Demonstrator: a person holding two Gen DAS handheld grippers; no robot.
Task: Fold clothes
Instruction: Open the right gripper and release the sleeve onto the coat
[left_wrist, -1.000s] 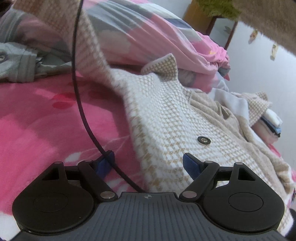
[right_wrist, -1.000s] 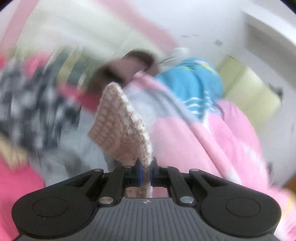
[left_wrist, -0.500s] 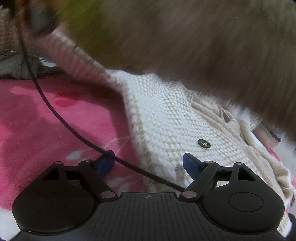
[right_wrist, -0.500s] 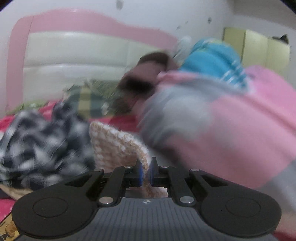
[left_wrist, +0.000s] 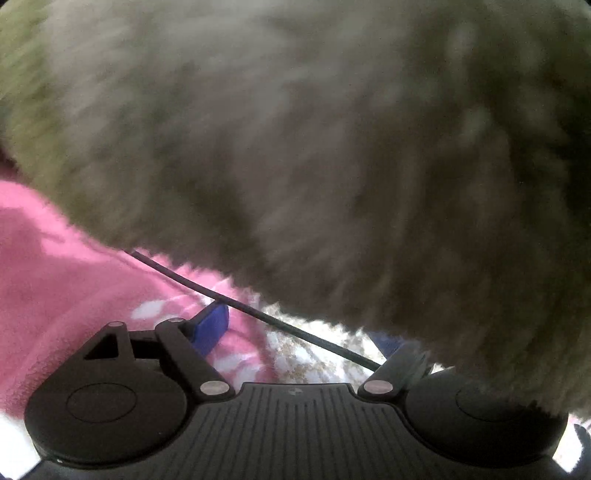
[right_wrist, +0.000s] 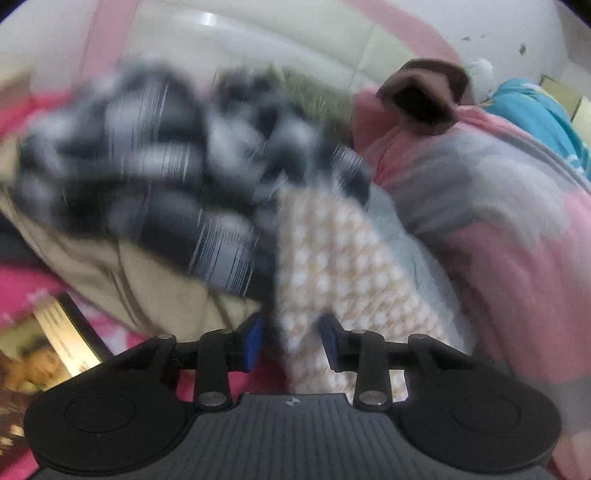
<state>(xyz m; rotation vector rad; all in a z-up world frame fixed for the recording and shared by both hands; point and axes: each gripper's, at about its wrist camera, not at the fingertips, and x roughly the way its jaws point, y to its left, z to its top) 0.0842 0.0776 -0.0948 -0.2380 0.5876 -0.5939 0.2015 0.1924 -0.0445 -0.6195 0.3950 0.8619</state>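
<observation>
The right gripper (right_wrist: 290, 341) is opening its jaws with the beige houndstooth garment (right_wrist: 332, 258) loose between them on the pink bedspread (left_wrist: 55, 280), while the left gripper (left_wrist: 306, 334) stands wide open over that garment's hem, a blurred brown furry sleeve (left_wrist: 314, 147) beyond.

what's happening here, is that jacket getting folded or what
A person with tongs in each hand is folding clothes on a bed with a pink blanket. The right tongs are opening, with a strip of the beige-and-white woven jacket between the pads but not pinched. The left tongs stand wide open over the jacket's edge, holding nothing. A fuzzy brown sleeve blocks most of the left view. Other garments lie piled near the headboard.
</observation>
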